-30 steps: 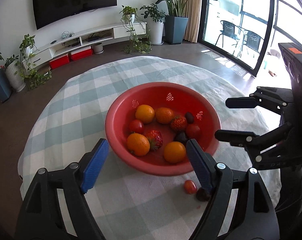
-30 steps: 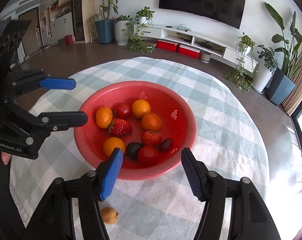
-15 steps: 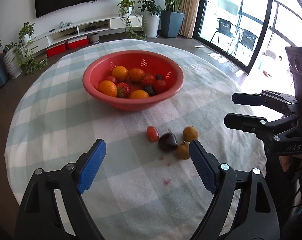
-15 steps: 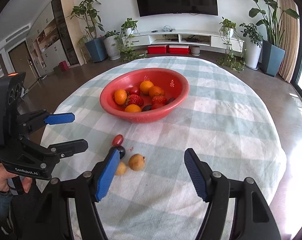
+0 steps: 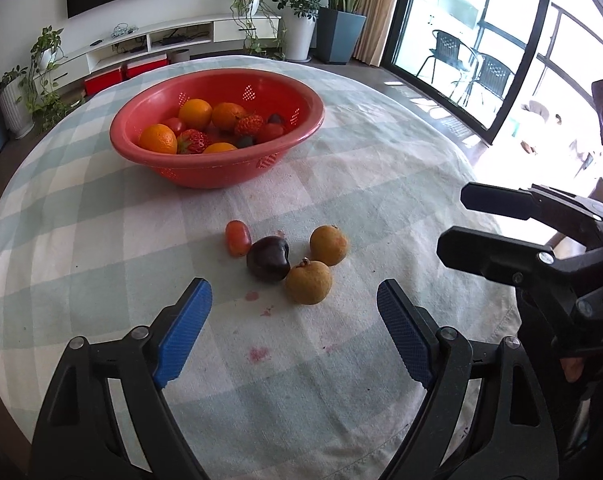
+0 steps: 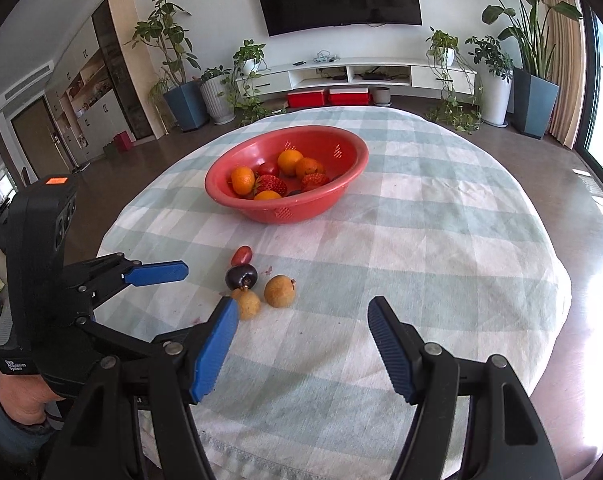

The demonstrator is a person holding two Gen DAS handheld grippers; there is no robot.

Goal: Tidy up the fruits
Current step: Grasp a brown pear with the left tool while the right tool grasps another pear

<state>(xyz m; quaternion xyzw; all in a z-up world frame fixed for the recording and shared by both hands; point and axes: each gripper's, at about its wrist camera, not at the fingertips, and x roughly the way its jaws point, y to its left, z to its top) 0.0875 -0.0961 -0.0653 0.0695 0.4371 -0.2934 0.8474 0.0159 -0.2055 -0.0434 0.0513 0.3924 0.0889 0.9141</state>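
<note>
Four loose fruits sit bunched on the surface (image 5: 101, 248), on the near side of the red bowl (image 5: 217, 168). The nearest brown fruit (image 5: 308, 282) lies dead ahead of the left tongs (image 5: 293, 328), right between its gaping, empty jaws. Right tongs (image 6: 301, 344), open too, sit off to that fruit's side, so left looks closer.
</note>
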